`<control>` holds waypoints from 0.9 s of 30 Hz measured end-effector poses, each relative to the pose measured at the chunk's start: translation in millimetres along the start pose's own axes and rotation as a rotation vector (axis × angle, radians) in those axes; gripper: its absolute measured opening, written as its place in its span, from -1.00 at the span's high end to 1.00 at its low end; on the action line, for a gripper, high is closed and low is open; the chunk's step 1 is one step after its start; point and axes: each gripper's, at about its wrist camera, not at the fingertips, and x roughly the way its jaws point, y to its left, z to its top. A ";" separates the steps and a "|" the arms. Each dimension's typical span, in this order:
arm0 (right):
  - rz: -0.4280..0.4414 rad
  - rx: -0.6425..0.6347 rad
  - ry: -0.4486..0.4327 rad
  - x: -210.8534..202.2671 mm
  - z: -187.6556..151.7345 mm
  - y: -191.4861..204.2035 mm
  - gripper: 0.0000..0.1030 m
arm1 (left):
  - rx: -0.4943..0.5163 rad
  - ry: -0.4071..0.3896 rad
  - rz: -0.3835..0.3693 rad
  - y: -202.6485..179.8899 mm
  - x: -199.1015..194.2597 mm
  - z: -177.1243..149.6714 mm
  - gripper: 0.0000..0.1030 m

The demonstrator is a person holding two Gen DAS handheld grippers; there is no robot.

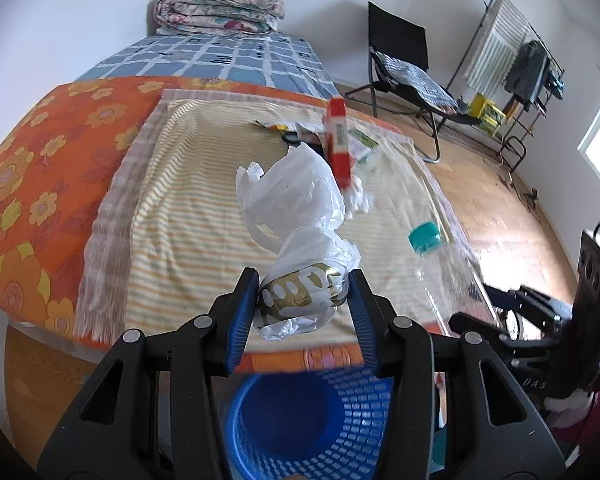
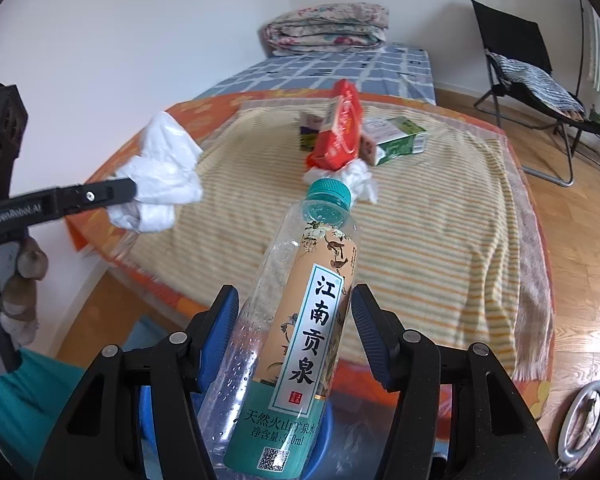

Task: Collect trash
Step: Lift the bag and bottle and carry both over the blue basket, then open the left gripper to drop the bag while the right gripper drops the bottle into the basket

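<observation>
Left hand-held gripper [image 1: 303,294] was clamped on a white plastic bag [image 1: 296,200] with a gold-printed wad in it, directly above the blue basket [image 1: 300,420]; right hand-held gripper [image 2: 292,320] was clamped on a clear water bottle [image 2: 296,320], teal cap toward 12 o'clock; on the bed's striped towel [image 2: 440,240], at 12 o'clock beyond the cap, lay crumpled tissue [image 2: 360,182], a red box [image 2: 340,128] and, at 1 o'clock, a green carton [image 2: 400,140].

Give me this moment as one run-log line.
left gripper: shut on white plastic bag | right gripper: shut on water bottle | blue basket: below both | red box: on bed
</observation>
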 end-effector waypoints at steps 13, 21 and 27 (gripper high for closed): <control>-0.006 -0.056 0.033 -0.8 -46.0 14.5 -0.12 | 0.054 0.124 -0.043 -19.9 -1.2 -88.2 0.10; 0.013 -0.091 0.050 1.3 -63.2 33.3 -0.12 | 0.047 0.219 -0.033 -16.6 9.0 -131.8 0.10; 0.021 -0.149 0.078 8.5 -78.4 49.5 -0.12 | 0.061 0.291 -0.006 -14.1 21.6 -152.6 0.10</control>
